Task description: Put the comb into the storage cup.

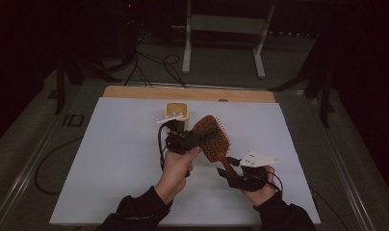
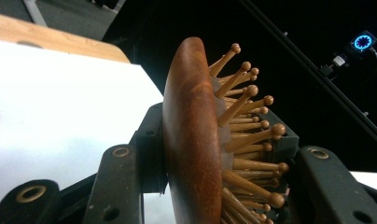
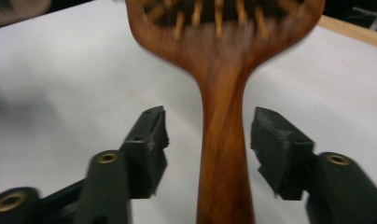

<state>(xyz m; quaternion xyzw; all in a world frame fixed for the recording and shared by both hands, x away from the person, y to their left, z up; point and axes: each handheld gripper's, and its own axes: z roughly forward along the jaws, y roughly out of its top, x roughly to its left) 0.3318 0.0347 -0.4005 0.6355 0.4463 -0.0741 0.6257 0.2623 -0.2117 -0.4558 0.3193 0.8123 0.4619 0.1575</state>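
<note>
Just one hairbrush [image 1: 213, 138], two grippers.

High view looking down and forward over the white table [image 1: 115, 159], both gripper views very close on the wooden hairbrush [image 2: 191, 140], shared by all three.

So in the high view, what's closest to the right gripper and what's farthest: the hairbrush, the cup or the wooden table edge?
1. Hairbrush: its handle sits between the jaws of the right gripper.
2. Cup: up and left, behind the brush.
3. Wooden table edge: at the far end.
</note>
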